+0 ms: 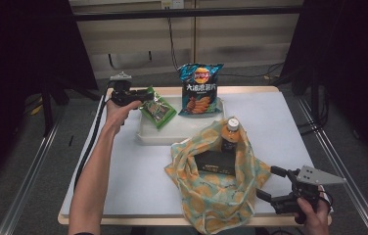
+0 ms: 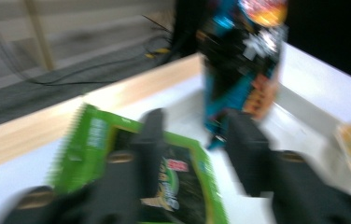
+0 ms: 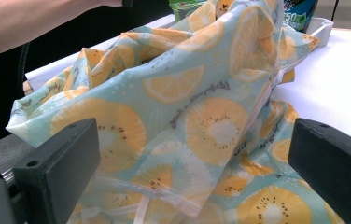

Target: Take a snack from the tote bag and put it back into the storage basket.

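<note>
Right gripper (image 1: 276, 185), lower right: fingers spread wide, empty, beside fruit-print bag (image 1: 216, 186).
Left gripper (image 1: 145, 95), upper left: fingers pinching green snack packet (image 1: 157, 110) over white tray (image 1: 148, 134). Lift clear, carry level to the bag's mouth.

Blue chip bag (image 1: 200, 89) upright in white tray (image 1: 172, 133); bottle (image 1: 230, 134) and black box (image 1: 215, 163) inside fruit-print bag (image 1: 221, 196).

Left forearm stretched from the near edge toward the table's far left corner, left gripper (image 1: 143, 94) raised, jaws part-way apart. Right hand (image 1: 314, 213) low at the near right corner, right gripper (image 1: 271, 183) aimed left, jaws spread wide.
</note>
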`<state>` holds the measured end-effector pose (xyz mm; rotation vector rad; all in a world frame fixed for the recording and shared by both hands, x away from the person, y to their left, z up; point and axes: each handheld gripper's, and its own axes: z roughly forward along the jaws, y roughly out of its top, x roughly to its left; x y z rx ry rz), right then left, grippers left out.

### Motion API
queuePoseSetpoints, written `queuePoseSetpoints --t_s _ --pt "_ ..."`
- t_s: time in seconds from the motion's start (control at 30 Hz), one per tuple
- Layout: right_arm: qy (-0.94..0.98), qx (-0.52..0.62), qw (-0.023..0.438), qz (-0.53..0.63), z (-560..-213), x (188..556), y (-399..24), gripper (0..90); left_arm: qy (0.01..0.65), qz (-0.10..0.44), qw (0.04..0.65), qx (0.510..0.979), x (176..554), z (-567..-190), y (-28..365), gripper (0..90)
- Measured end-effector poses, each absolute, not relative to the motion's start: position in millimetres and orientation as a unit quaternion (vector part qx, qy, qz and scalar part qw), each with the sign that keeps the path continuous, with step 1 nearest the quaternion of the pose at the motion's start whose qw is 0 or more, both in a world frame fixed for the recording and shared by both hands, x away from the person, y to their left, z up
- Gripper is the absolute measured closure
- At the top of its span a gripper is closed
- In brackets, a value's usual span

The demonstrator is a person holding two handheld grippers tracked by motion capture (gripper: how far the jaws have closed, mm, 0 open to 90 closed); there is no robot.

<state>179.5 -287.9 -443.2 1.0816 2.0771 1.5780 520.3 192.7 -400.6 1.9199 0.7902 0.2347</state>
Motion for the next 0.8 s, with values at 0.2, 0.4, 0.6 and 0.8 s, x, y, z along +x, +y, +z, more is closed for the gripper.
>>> queuePoseSetpoints --t_s 0.2,0.4,0.6,0.8 --pt "0.727 0.378 0.158 0.552 -443 180 -288 1.5 0.3 0.05 0.481 0.822 511 -413 179 90.0" --pt "0.726 0.381 0.157 0.551 -444 180 -288 1.3 0.288 0.035 0.434 0.853 501 -427 170 90.0" --pt "0.729 0.378 0.156 0.549 -443 180 -287 1.3 0.285 0.022 0.41 0.866 503 -438 168 90.0" --pt "0.727 0.38 0.155 0.55 -444 181 -288 1.2 0.289 0.006 0.386 0.876 508 -454 163 90.0"
